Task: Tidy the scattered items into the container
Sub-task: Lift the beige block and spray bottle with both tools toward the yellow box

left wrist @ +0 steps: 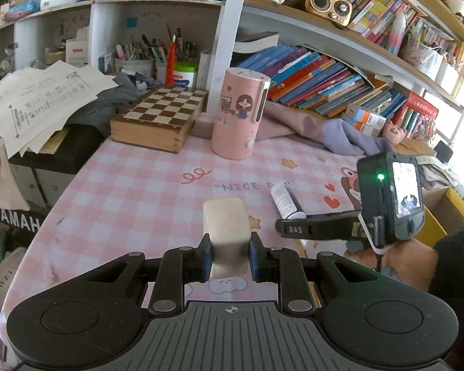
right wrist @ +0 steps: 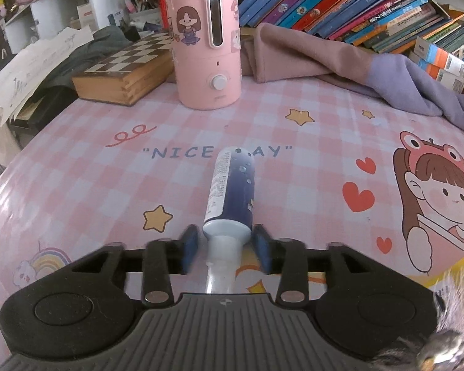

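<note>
My left gripper (left wrist: 229, 255) is shut on a white rectangular block (left wrist: 227, 228) and holds it above the pink checked tablecloth (left wrist: 123, 198). A blue-and-white tube (right wrist: 232, 191) lies on the cloth with its white cap (right wrist: 224, 247) towards me. My right gripper (right wrist: 225, 247) is open, its blue pads on either side of the cap, not pressing it. In the left wrist view the tube (left wrist: 284, 201) lies to the right, with the right gripper's finger (left wrist: 309, 230) and its camera body beside it. A yellow box (left wrist: 445, 216) stands at the right table edge.
A pink cylindrical humidifier (right wrist: 207, 40) stands at the back of the table. A wooden chess box (right wrist: 123, 71) lies to its left, a pink and purple cloth (right wrist: 340, 58) to its right. Books fill the shelves behind. Loose papers (left wrist: 37, 102) pile up at the left.
</note>
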The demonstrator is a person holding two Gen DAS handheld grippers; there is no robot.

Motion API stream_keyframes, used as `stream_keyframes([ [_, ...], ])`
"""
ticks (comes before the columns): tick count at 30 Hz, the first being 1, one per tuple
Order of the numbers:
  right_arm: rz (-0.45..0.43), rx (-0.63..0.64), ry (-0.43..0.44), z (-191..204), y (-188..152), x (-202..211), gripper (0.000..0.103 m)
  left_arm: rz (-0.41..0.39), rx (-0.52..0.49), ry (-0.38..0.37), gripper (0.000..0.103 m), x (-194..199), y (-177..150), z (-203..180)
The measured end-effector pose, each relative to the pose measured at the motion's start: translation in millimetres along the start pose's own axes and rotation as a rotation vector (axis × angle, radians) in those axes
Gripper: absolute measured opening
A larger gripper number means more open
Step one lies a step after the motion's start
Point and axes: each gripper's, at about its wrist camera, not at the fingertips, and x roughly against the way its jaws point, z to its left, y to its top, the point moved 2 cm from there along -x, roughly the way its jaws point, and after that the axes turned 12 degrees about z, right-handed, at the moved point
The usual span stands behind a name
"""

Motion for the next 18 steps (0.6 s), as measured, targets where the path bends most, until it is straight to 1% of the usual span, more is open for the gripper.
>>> stream_keyframes([
  [7,0.008,0.011,-0.041,2,22,-14,0.047,-0.013,0.026,0.025,0.022,8,-3,6],
  [8,0.008,0.016,-0.044,2,23,-15,0.047,-0.014,0.032,0.028,0.022,9,-4,7],
  [9,0.009,0.021,-0.042,2,25,-16,0.039,-0.015,0.041,0.030,0.022,10,-4,9],
  [11,0.010,0.042,-0.042,5,25,-15,0.031,-0.018,0.056,0.032,0.022,11,-4,11],
  [14,0.028,0.047,-0.045,7,24,-12,0.030,-0.037,0.061,0.030,0.022,15,-2,11],
  [18,0.022,0.027,-0.009,6,17,8,0.030,-0.067,0.058,0.010,0.022,22,2,8],
])
